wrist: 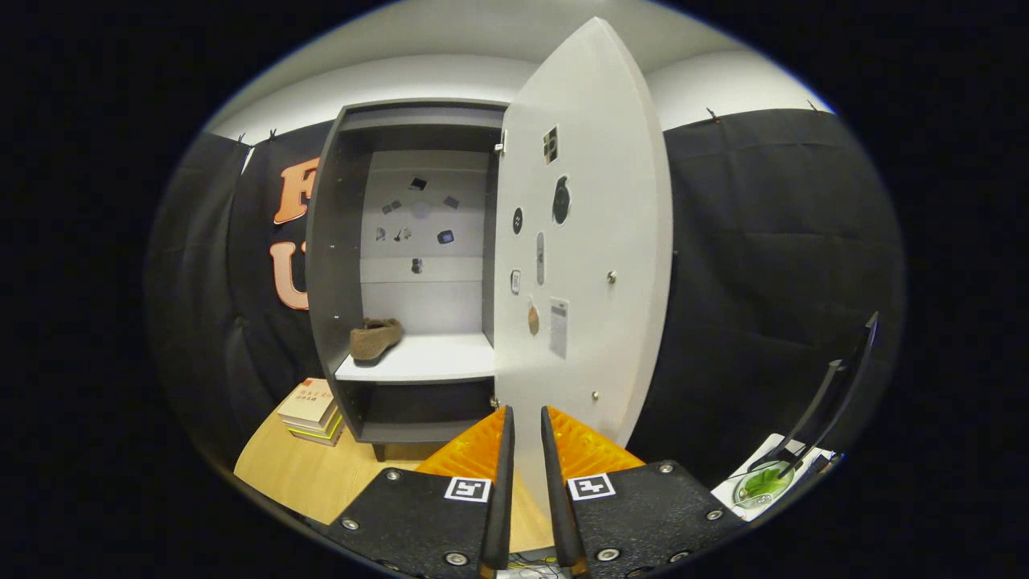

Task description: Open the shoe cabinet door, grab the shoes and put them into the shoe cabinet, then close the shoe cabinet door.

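Note:
The dark grey shoe cabinet [331,265] stands on a wooden table with its white door [595,241] swung wide open towards me, its inner face with several stickers showing. One brown shoe [374,338] lies on the white shelf [434,362] inside, at the left. My gripper [524,413] is low in front of the door's lower part. Its fingers are drawn together with only a narrow slit between them, and nothing is held. The tips are close to the door's inner face; I cannot tell whether they touch it.
A stack of books [312,410] lies on the wooden table [305,474] left of the cabinet's foot. To the right stand a black rack [836,386] and a white tray with a green-filled dish [762,485]. Black cloth walls surround the booth.

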